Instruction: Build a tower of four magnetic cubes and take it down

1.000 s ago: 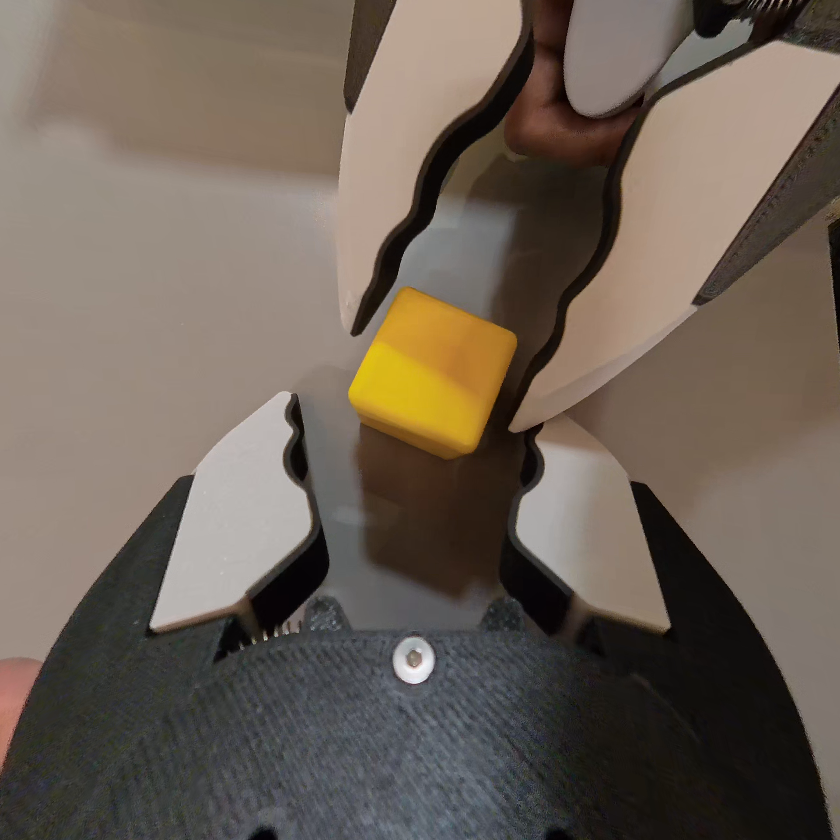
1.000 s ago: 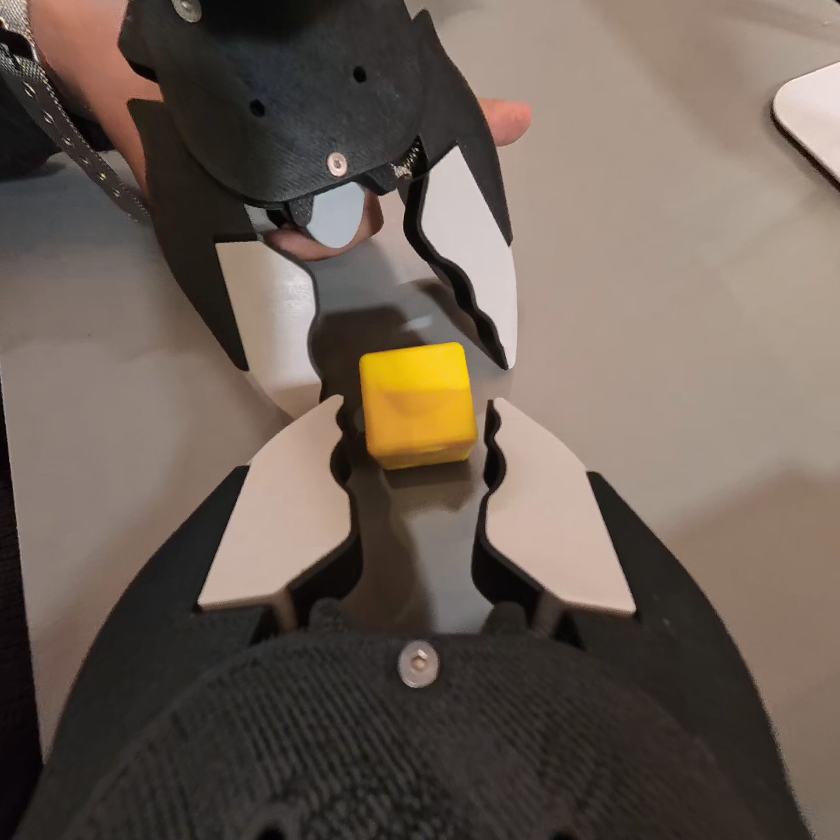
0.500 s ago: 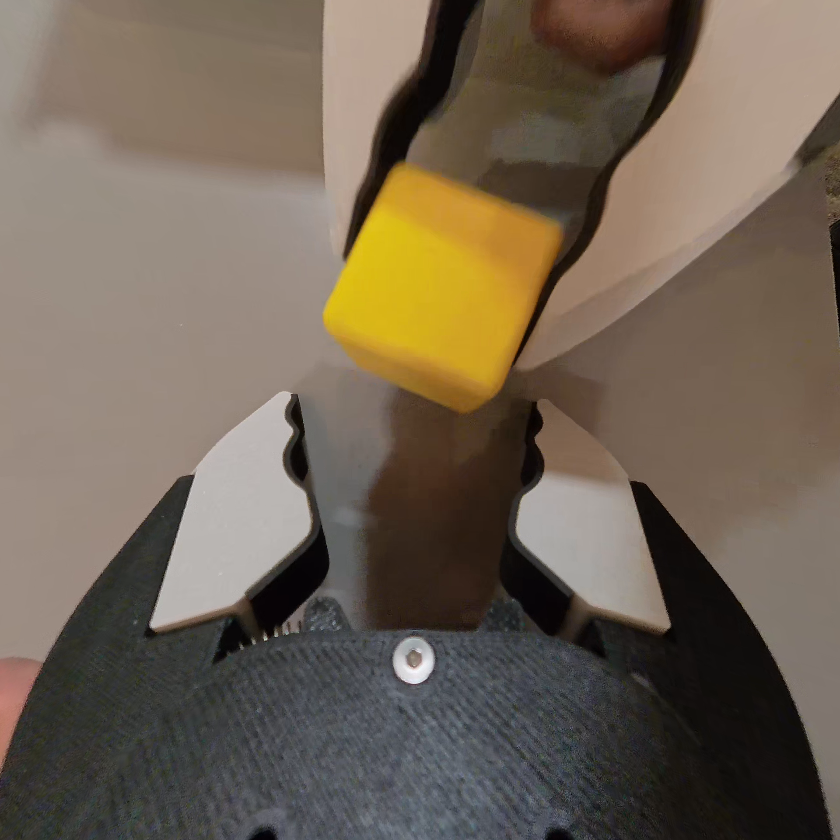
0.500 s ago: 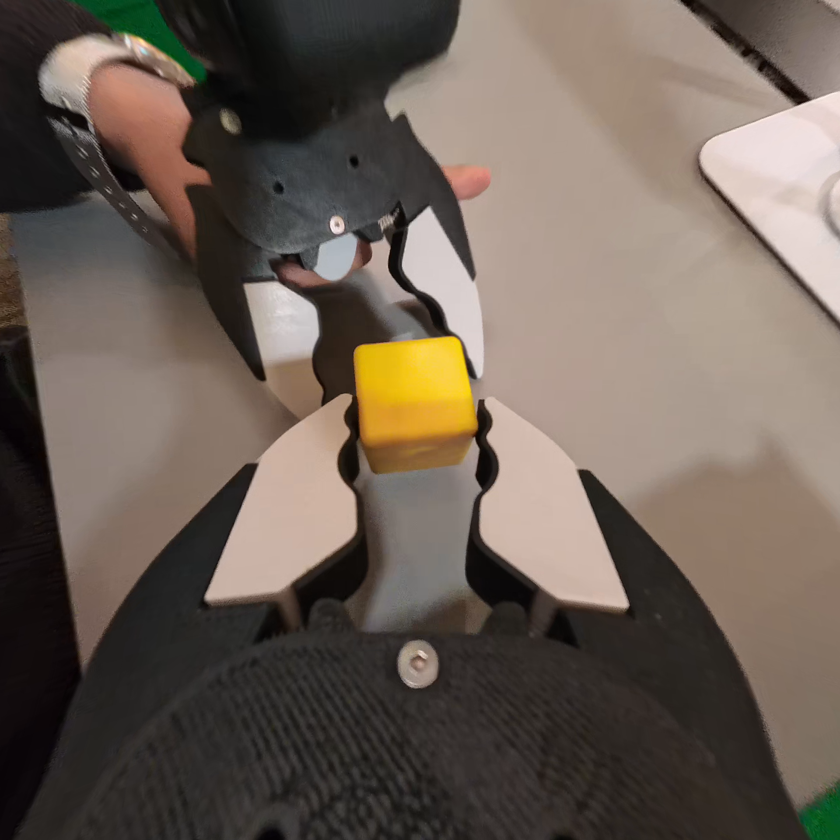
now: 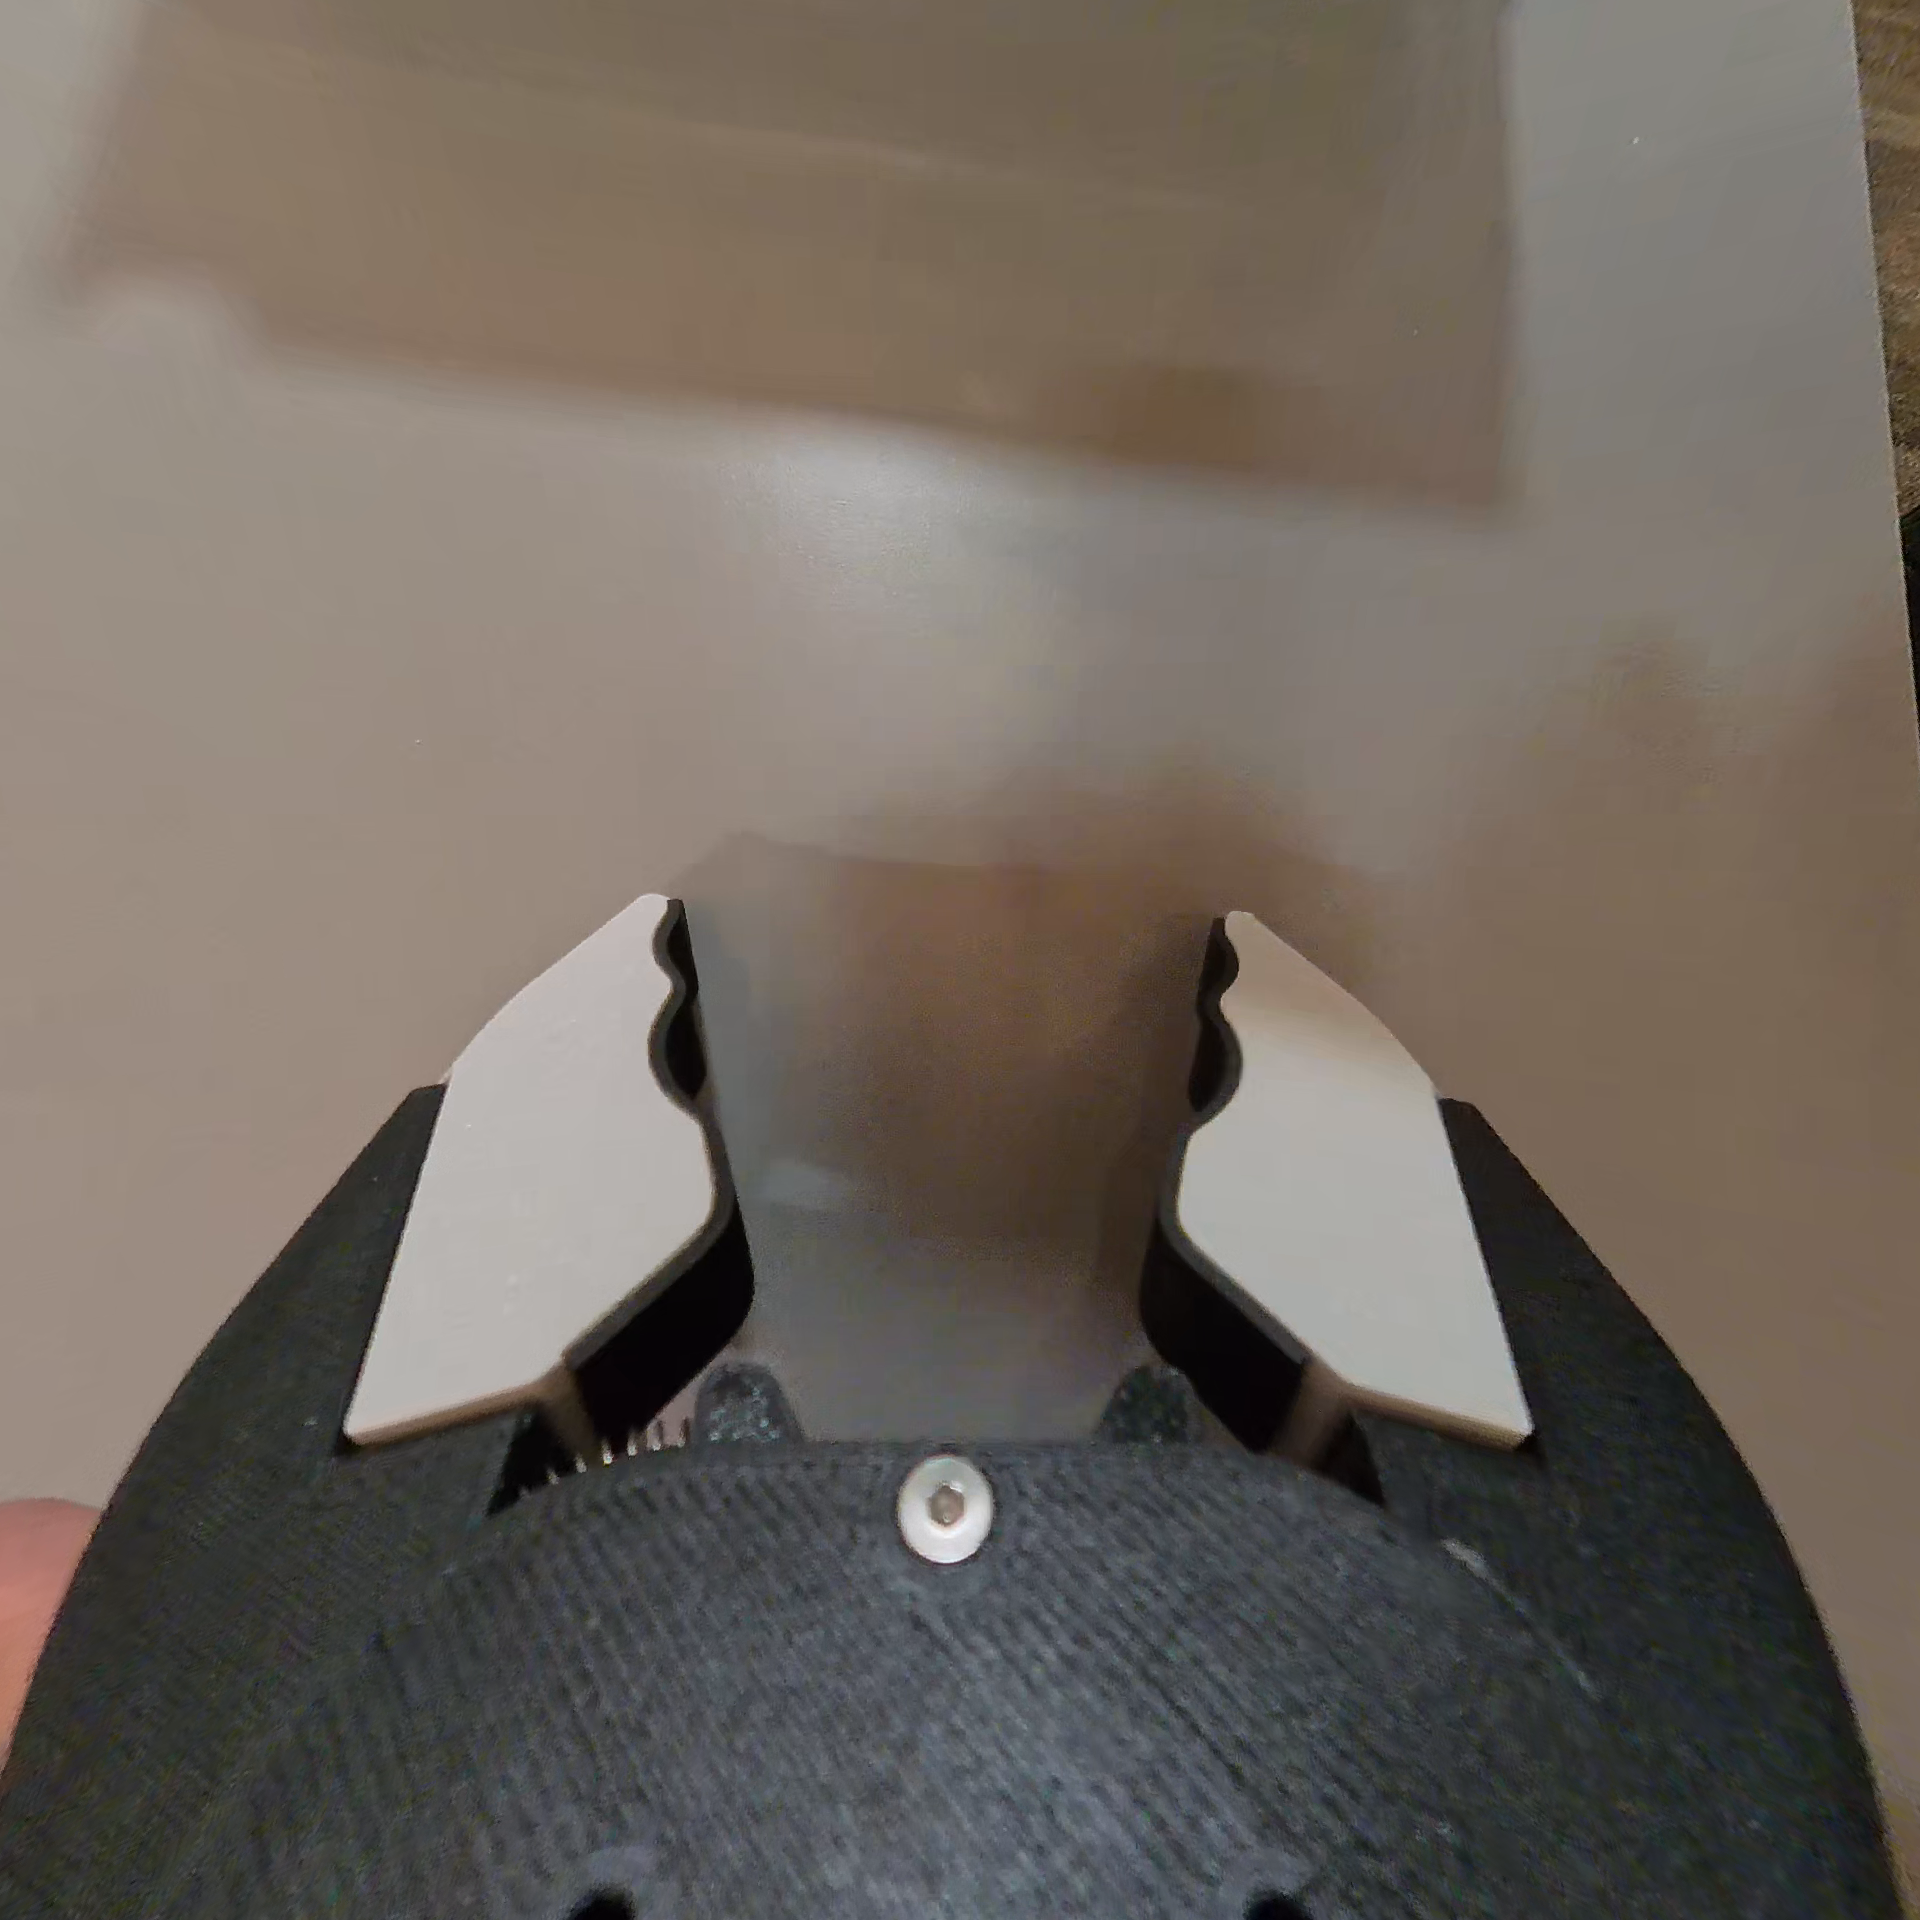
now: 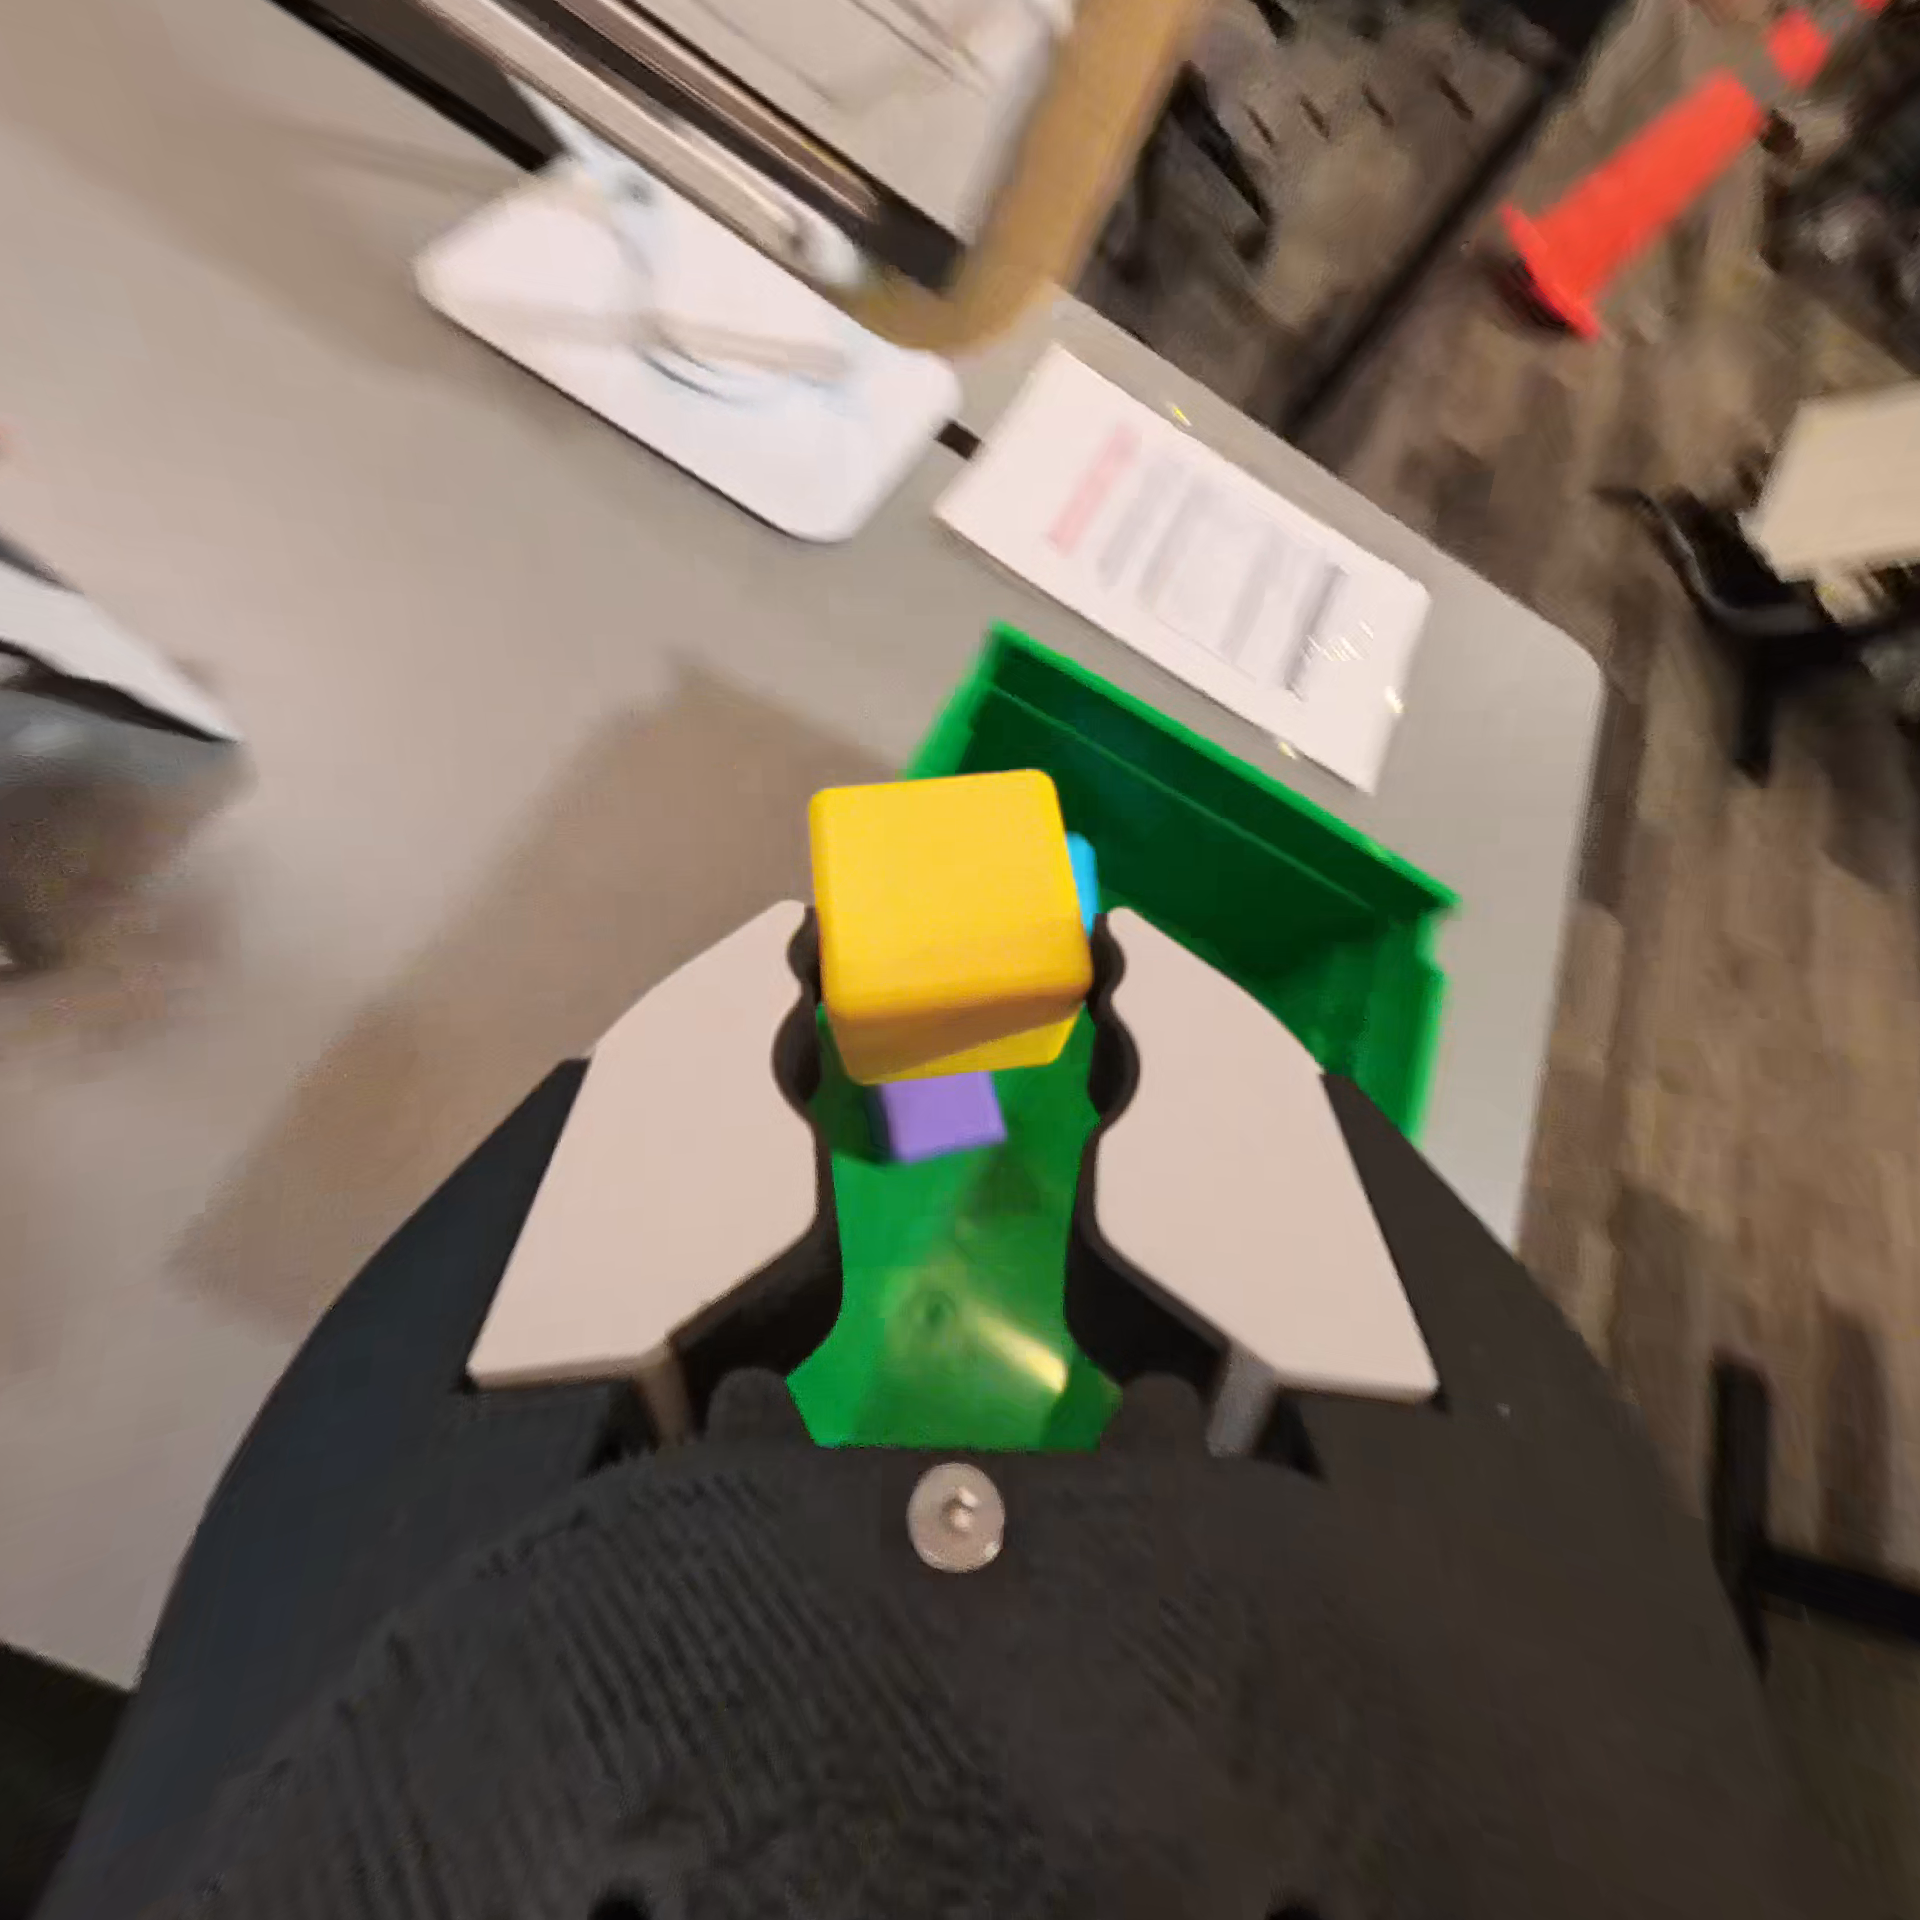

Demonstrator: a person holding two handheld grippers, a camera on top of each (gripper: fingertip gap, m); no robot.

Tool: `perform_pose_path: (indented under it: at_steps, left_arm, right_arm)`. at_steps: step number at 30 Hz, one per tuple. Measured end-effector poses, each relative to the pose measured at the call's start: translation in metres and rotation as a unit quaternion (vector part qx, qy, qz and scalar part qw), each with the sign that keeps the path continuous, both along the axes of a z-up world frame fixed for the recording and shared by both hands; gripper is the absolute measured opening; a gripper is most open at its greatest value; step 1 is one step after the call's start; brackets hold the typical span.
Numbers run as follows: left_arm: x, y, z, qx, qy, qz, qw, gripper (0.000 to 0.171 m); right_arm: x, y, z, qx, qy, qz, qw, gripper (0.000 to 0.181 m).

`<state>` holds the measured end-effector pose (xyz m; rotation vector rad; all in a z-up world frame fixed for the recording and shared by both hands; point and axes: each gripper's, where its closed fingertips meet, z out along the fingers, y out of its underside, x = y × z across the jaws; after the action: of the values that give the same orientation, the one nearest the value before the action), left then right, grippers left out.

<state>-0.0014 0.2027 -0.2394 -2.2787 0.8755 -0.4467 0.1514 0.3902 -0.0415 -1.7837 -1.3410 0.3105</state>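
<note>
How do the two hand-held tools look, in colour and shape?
Both look alike. The left tool and the right tool each have a black, ribbed plastic body with one silver screw in the middle, and two pale grey fingers whose black inner edges are wavy. No cables or sleeves show.

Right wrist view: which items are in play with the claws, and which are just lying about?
In play:
- right claw, shut on yellow cube, above green bin
- purple block and blue block in the bin
- left claw, open, empty

Lying about:
- white stand base
- printed sheet
- orange cone on the floor
</note>
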Motion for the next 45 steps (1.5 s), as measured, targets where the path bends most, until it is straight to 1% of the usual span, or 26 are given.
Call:
perform_pose_path:
  at_steps: [2,3,6,9,11,14,17,22,28,31,33,35,37,38,39,40,43,45]
  left_arm:
    - [0.000,0.000,0.000,0.001,0.003,0.000,1.000,0.092]
    - [0.000,0.000,-0.001,0.002,0.005,0.000,1.000,0.093]
    - [0.000,0.000,-0.001,0.004,0.010,0.000,1.000,0.093]
    - [0.000,0.000,-0.002,0.006,0.016,0.000,1.000,0.093]
    - [0.000,0.000,-0.002,0.008,0.019,-0.001,1.000,0.093]
    - [0.000,0.000,-0.002,0.006,0.015,0.000,1.000,0.093]
    - [0.000,0.000,-0.001,0.003,0.007,0.001,1.000,0.092]
    - [0.000,0.001,-0.001,0.003,0.008,0.001,1.000,0.092]
    - [0.000,0.001,-0.001,0.003,0.008,0.002,1.000,0.092]
    - [0.000,0.001,-0.001,0.003,0.008,0.003,1.000,0.092]
    - [-0.001,0.002,-0.001,0.003,0.007,0.005,1.000,0.090]
    - [-0.001,0.003,-0.001,0.003,0.005,0.009,1.000,0.088]
    - [-0.003,0.005,0.000,0.004,0.003,0.019,1.000,0.083]
    - [-0.005,0.009,0.000,0.007,0.007,0.033,0.999,0.084]
    - [-0.010,0.013,0.000,0.014,0.015,0.051,0.999,0.088]
    - [-0.014,0.018,0.003,0.029,0.020,0.065,0.997,0.089]
    - [-0.022,0.031,0.024,0.099,0.016,0.101,0.990,0.088]
    - [-0.030,0.037,0.040,0.134,0.011,0.130,0.982,0.088]
  right_arm:
    - [0.031,0.027,-0.013,-0.017,-0.017,-0.057,0.998,0.050]
    - [0.043,0.037,-0.024,-0.035,-0.025,-0.078,0.996,0.050]
    - [0.076,0.062,-0.070,-0.091,-0.061,-0.134,0.985,0.050]
    - [0.103,0.068,-0.116,-0.126,-0.109,-0.172,0.971,0.050]
    - [0.113,0.066,-0.136,-0.136,-0.134,-0.182,0.965,0.051]
    - [0.115,0.061,-0.150,-0.153,-0.145,-0.177,0.961,0.051]
    - [0.114,0.060,-0.155,-0.158,-0.153,-0.177,0.959,0.051]
    - [0.123,0.059,-0.167,-0.153,-0.196,-0.177,0.952,0.051]
    - [0.124,0.058,-0.156,-0.138,-0.200,-0.174,0.954,0.060]
    - [0.122,0.058,-0.143,-0.116,-0.201,-0.170,0.958,0.060]
    - [0.114,0.058,-0.129,-0.091,-0.187,-0.161,0.965,0.062]
    - [0.094,0.055,-0.109,-0.064,-0.148,-0.139,0.977,0.063]
    - [0.068,0.048,-0.084,-0.035,-0.094,-0.111,0.989,0.066]
    - [0.055,0.043,-0.071,-0.021,-0.064,-0.097,0.993,0.066]
    - [0.042,0.038,-0.058,-0.008,-0.034,-0.083,0.996,0.066]
    - [0.030,0.030,-0.045,0.002,-0.006,-0.070,0.998,0.062]
    - [-0.001,0.007,-0.014,0.039,0.069,-0.033,0.996,0.059]
    - [-0.019,-0.007,0.000,0.065,0.105,-0.016,0.992,0.059]
